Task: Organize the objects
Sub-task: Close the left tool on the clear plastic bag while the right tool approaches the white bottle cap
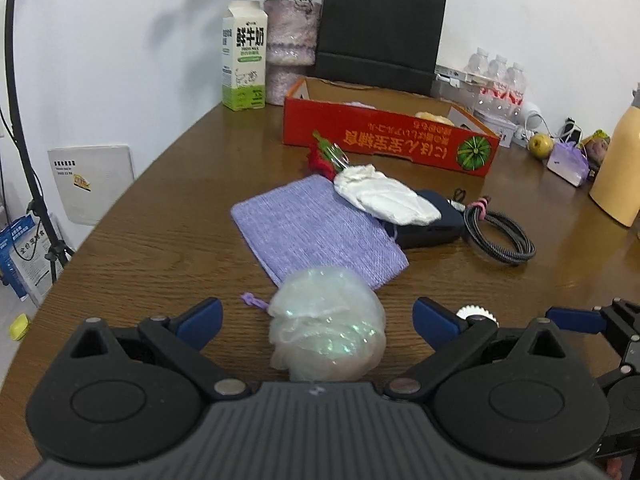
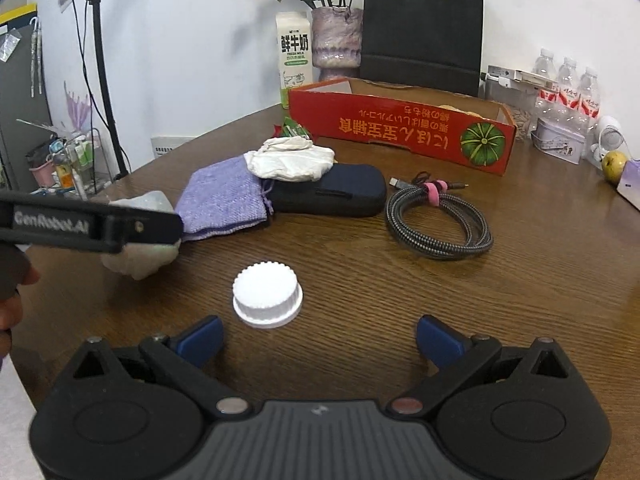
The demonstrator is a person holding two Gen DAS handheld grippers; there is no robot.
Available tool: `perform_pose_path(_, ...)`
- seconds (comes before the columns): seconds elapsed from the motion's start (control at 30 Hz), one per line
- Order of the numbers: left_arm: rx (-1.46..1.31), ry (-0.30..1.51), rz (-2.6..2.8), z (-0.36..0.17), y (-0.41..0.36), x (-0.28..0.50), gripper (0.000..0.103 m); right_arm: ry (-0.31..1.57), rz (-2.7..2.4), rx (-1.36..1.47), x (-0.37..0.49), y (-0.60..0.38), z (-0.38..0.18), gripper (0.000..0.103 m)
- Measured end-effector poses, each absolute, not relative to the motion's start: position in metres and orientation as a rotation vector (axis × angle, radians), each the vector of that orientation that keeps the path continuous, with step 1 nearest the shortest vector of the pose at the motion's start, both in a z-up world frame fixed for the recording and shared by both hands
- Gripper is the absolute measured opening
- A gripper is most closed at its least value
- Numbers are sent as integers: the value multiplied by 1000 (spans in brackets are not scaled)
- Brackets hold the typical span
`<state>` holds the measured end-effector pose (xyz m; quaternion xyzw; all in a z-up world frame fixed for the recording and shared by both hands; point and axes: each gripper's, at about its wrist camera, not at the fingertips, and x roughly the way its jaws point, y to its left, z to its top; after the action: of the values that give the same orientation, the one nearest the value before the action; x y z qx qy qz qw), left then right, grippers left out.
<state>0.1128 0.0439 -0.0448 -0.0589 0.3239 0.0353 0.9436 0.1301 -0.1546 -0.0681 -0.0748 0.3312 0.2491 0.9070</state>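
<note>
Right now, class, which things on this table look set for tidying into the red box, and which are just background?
For the job: iridescent pouch, white cap, purple bag, coiled cable, dark case, red box.

Lying about: milk carton, vase, black bag, water bottles.

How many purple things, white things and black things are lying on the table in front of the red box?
Purple: 1, the woven pouch
White: 2, the bottle cap and the crumpled cloth
Black or dark: 2, the zip case and the coiled cable
Shimmery see-through: 1, the puffy bag
Total: 6
</note>
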Motion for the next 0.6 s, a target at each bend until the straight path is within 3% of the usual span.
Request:
perform_pose_path(0.07, -125, 660, 89, -49, 43, 113, 98, 684, 502, -159, 129, -153, -68, 103)
perform_pose_path(0.27, -154, 661, 60, -55, 43, 108, 52, 676, 482, -156, 129, -151, -69, 103)
perform_pose_path(0.6, -151, 638, 60, -51, 49, 95, 50, 663, 457, -145, 127, -145, -70, 103)
